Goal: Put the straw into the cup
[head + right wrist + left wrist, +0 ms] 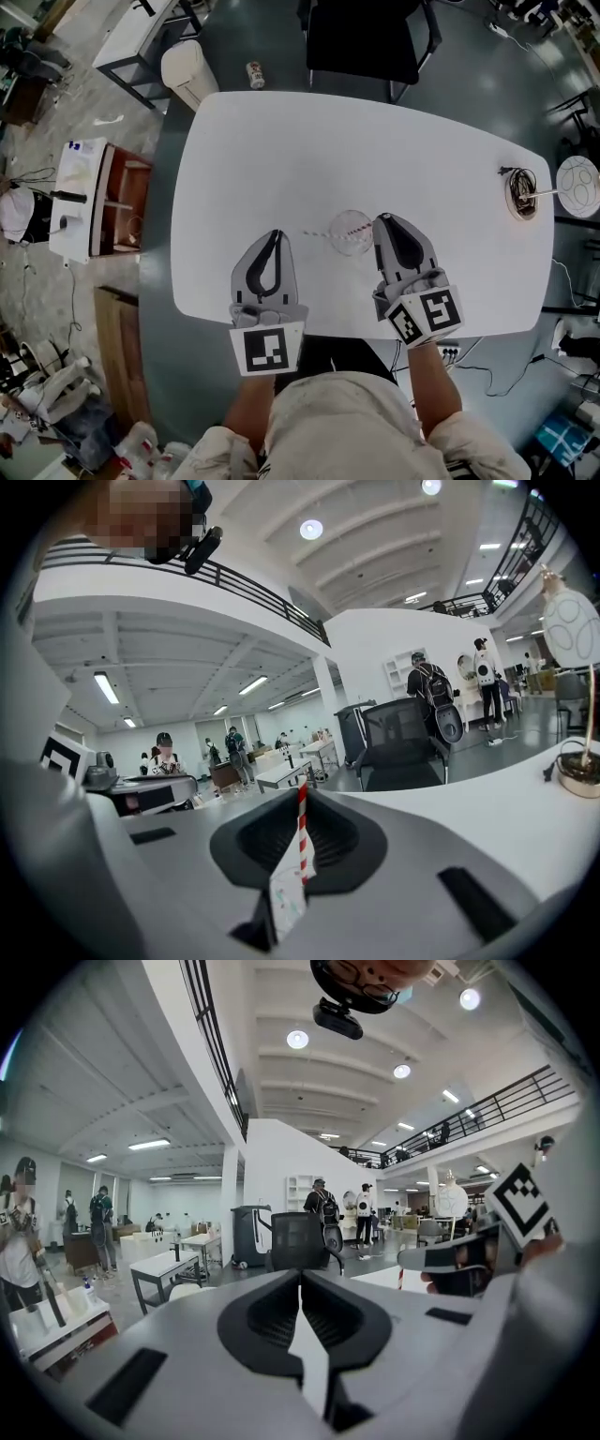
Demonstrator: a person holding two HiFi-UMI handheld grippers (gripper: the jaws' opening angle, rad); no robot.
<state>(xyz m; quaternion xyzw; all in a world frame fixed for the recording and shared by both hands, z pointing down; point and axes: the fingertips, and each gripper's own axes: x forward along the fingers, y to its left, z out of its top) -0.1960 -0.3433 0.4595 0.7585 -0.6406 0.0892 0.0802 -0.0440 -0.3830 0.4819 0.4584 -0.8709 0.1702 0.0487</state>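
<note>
My right fingers (334,842) pinch the straw (302,822) upright, my left fingers (265,1316) are shut and empty; next, I judge, I must aim it into the cup (350,232).

The left gripper (300,1277) has its jaws together, aimed at a black chair (298,1239); right of the chair, the right gripper (417,1262) bears a straw (401,1279).

1 steep overhead, 2 low forward
</note>
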